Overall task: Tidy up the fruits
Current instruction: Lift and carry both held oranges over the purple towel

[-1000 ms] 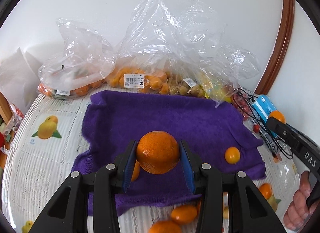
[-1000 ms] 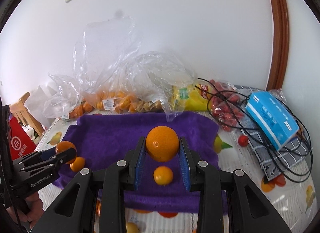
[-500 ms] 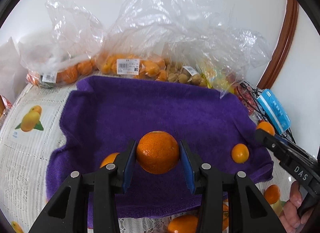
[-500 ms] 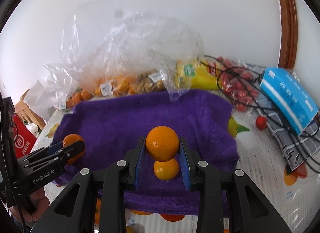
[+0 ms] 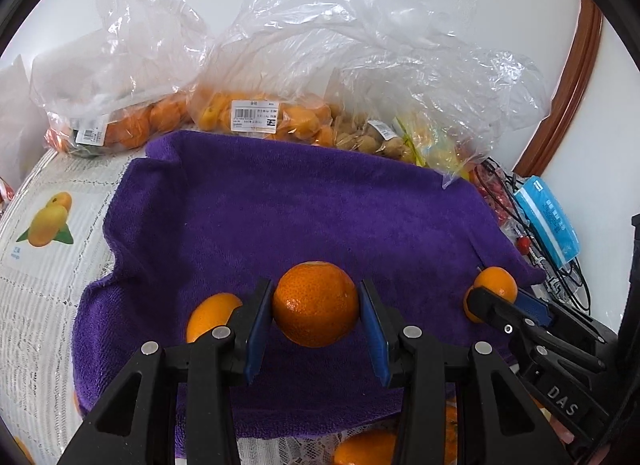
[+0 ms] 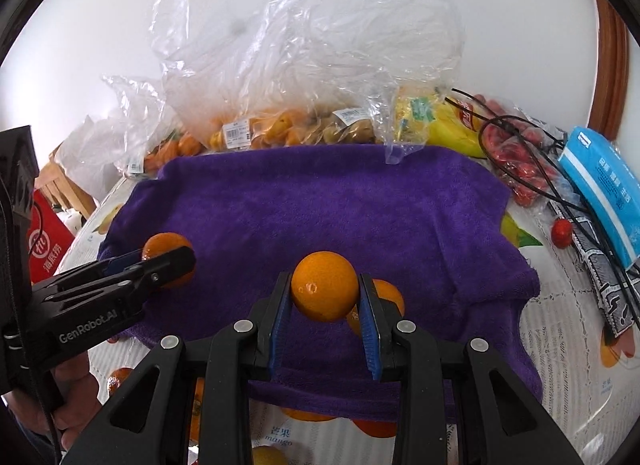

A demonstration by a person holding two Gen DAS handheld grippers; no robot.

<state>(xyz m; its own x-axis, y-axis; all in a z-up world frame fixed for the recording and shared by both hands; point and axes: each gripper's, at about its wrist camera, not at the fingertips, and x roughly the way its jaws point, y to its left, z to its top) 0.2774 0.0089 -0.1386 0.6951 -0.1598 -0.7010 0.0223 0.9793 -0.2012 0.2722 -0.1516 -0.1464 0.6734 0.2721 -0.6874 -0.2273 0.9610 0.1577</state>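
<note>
My left gripper (image 5: 316, 321) is shut on a dimpled orange (image 5: 316, 303) low over the near part of the purple towel (image 5: 300, 209). A small orange (image 5: 210, 315) lies on the towel just left of its fingers. My right gripper (image 6: 325, 305) is shut on a smooth orange (image 6: 325, 285) over the towel's near right part (image 6: 320, 201). Another small orange (image 6: 390, 299) lies on the towel behind its right finger. Each gripper shows in the other's view, the right one (image 5: 490, 297) and the left one (image 6: 168, 261), both holding fruit.
Clear plastic bags of oranges and small fruit (image 5: 260, 117) line the far edge against the wall. Black cables (image 6: 532, 169), a blue packet (image 6: 604, 181) and red fruit (image 6: 562, 229) lie on the right. Loose oranges (image 6: 308, 415) lie at the towel's near edge.
Both grippers have moved forward and lower over the towel, each still holding its orange. The right gripper has come closer to the left one.
</note>
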